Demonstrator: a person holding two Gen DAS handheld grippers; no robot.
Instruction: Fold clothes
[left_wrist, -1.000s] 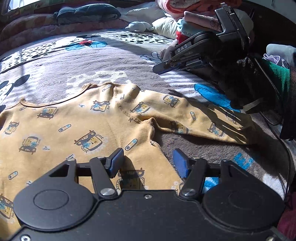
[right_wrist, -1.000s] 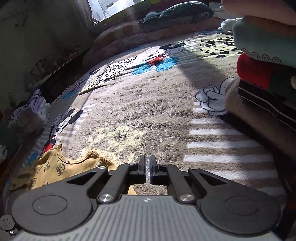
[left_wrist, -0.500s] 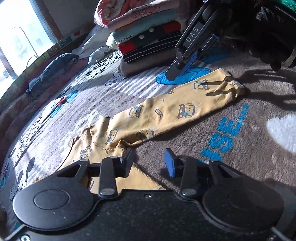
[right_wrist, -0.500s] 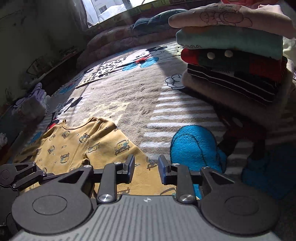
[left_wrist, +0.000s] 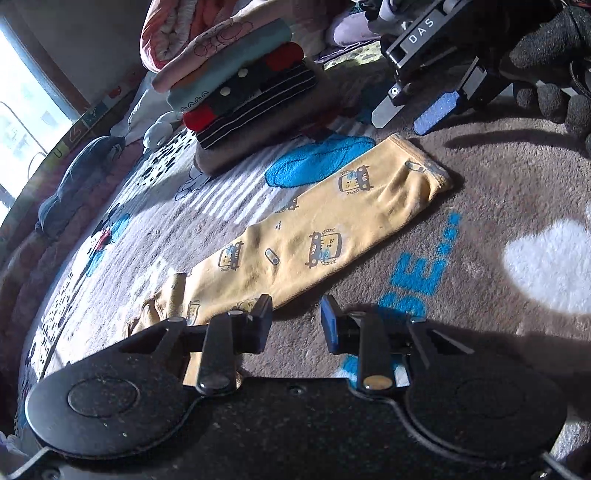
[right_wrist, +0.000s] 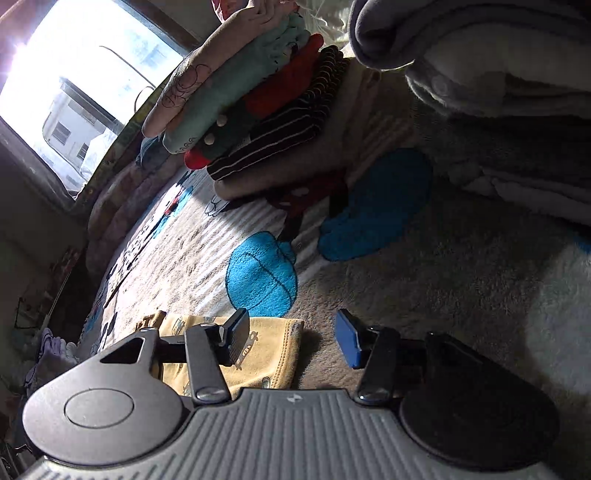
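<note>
A yellow child's top with a car print lies flat on the blanket, its long sleeve (left_wrist: 321, 225) stretched toward the upper right. My left gripper (left_wrist: 295, 321) hovers open near where the sleeve meets the body, with nothing between its fingers. My right gripper (left_wrist: 410, 112) shows at the top right of the left wrist view, held by a gloved hand (left_wrist: 546, 62), just above and past the sleeve cuff (left_wrist: 424, 170). In the right wrist view that gripper (right_wrist: 291, 332) stands wide open with the cuff (right_wrist: 269, 350) under its left finger.
A stack of folded clothes (left_wrist: 240, 85) sits on the cartoon-print blanket (left_wrist: 498, 206) beyond the sleeve, also close ahead in the right wrist view (right_wrist: 258, 122). A pile of grey and white fabric (right_wrist: 498, 74) rises at the right. A window (right_wrist: 74, 74) lies at the far left.
Both grippers have swung right along the sleeve toward the folded stack. The right gripper went from shut to wide open and has come down by the cuff.
</note>
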